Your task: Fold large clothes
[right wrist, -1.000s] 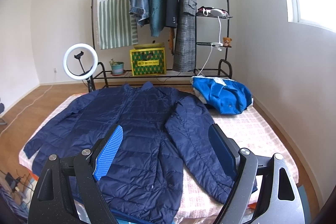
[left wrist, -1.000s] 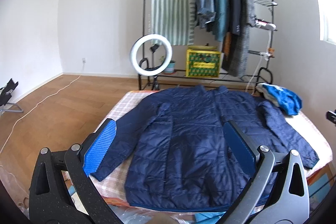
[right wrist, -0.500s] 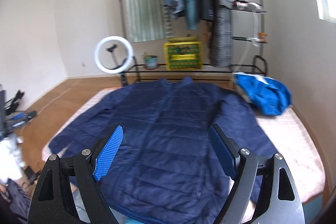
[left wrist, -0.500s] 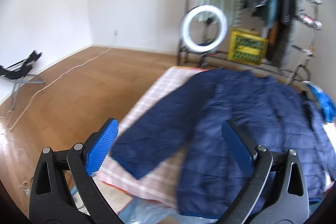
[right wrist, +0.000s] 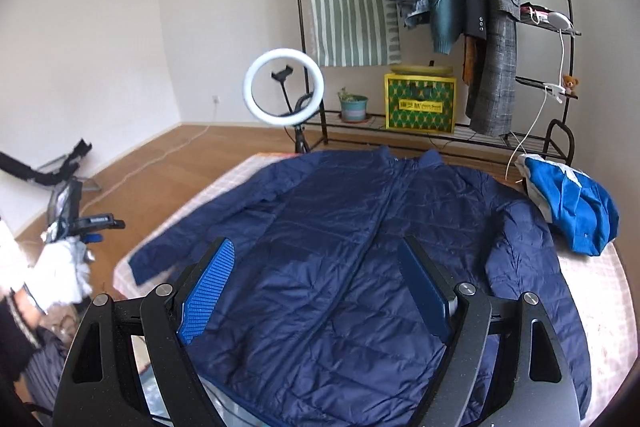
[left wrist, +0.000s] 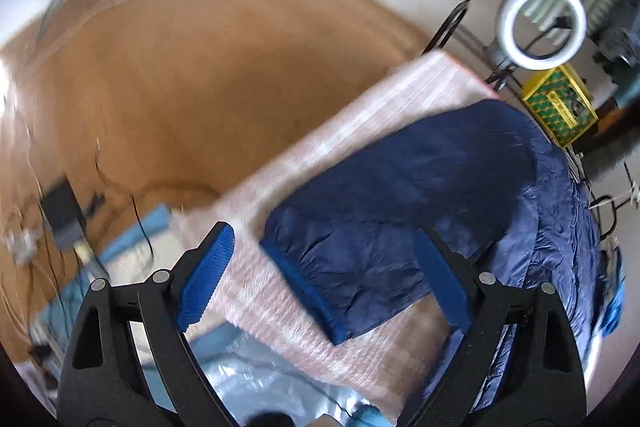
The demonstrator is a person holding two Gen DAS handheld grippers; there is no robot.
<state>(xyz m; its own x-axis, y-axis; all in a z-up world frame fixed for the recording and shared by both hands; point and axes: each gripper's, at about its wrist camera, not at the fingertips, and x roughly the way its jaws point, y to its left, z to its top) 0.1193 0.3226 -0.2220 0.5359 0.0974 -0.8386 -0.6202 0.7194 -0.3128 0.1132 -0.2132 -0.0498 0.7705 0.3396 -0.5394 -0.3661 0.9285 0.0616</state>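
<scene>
1. Jacket (right wrist: 360, 247) first: a big navy quilted one, spread flat and front-up across the checked bed cover (right wrist: 600, 291), collar toward the clothes rack (right wrist: 440, 27), both sleeves angled out from the body.
2. Far off the jacket's left sleeve, a gloved hand (right wrist: 60, 279) carries the left gripper (left wrist: 320, 275), seen small and blurred in the right wrist view, just beside that sleeve's end.
3. From the left wrist view that gripper points steeply down over the sleeve cuff (left wrist: 304, 291). Its jaws stand wide and are closing, the cuff lying between the blue pads (left wrist: 208, 275) but not touched by them; the picture is smeared with motion.
4. Beyond the cuff, bare wooden floor (left wrist: 200, 67) and a tangle of cables beside the bed corner.
5. Ring light (right wrist: 284, 87) stands just past the jacket's left shoulder, at the foot of the rack.
6. Right gripper (right wrist: 316, 295) hangs over the jacket's hem, roughly centred on the zip, jaws spread wide with nothing pinched.
7. Yellow crate (right wrist: 420, 101) sits on the rack's bottom shelf, behind the collar.
8. Bright blue garment (right wrist: 572, 207) lies crumpled just beside the jacket's right shoulder.
</scene>
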